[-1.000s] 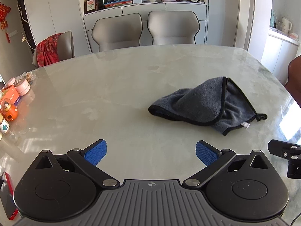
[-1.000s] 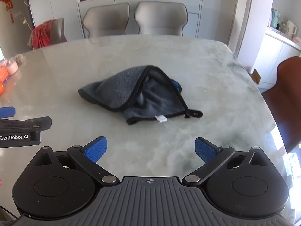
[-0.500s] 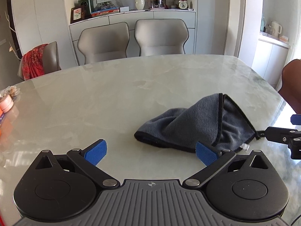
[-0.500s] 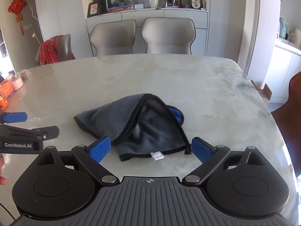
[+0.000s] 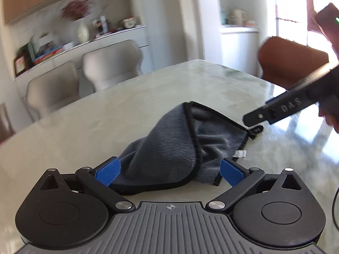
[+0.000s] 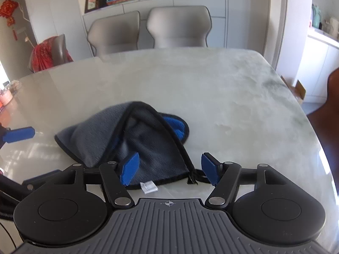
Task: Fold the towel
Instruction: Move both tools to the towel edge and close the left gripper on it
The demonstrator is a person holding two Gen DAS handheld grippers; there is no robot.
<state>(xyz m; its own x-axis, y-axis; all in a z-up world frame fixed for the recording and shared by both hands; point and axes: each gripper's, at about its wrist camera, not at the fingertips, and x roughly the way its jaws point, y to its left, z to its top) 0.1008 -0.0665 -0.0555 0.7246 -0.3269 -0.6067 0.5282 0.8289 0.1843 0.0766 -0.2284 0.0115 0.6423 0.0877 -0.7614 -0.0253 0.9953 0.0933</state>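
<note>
A crumpled dark grey towel with black trim and a blue underside lies on the marble table. My left gripper is open, its blue pads either side of the towel's near edge. In the right wrist view the towel lies just ahead. My right gripper is open, partly closed in, around the corner with the hanging loop and white label. The right gripper's finger shows in the left wrist view above that corner.
Two beige chairs stand at the table's far side, a chair with red cloth at the left, a brown chair at the right. Small items sit at the table's left edge. The left gripper's blue pad shows at the left.
Both grippers have moved forward and down to the towel, so their pads now flank its near edge. The right gripper's jaws have narrowed. The left view has swung right and tilted.
</note>
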